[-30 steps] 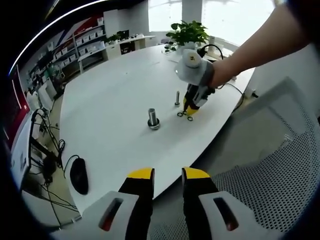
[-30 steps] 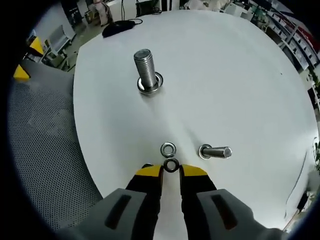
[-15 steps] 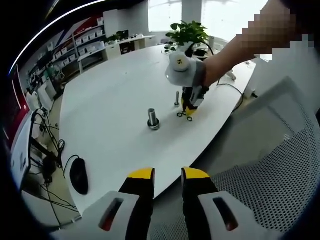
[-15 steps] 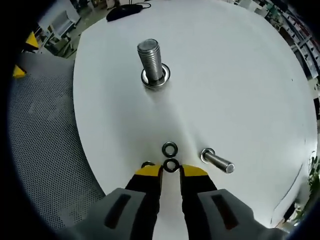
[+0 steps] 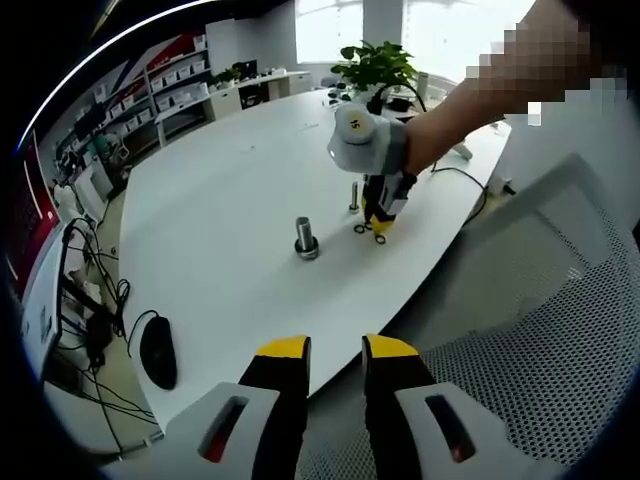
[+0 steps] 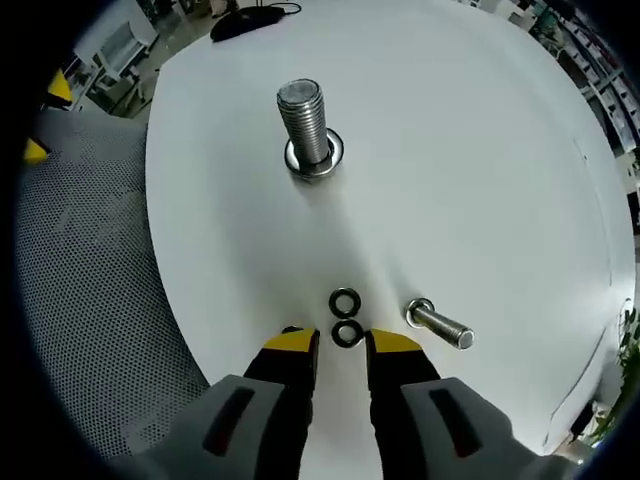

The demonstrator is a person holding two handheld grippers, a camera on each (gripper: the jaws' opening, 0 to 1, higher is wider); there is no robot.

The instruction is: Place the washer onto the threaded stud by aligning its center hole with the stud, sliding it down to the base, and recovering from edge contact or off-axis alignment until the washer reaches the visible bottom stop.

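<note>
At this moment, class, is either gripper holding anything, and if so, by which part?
Nothing is held. The right gripper stands open around the nearer washer lying flat on the table, with gaps at both jaws. The left gripper is open and empty.

An open office room.
A large white worktop [image 5: 220, 200], shelves with boxes [image 5: 165, 90] along the wall, a potted plant [image 5: 375, 65], a mesh chair [image 5: 560, 350], and a computer mouse [image 5: 158, 350] with cables on the floor.

Right tongs [image 6: 342, 344] point steeply downward, jaws parted; left tongs [image 5: 335, 350] hover apart, jaws parted.
</note>
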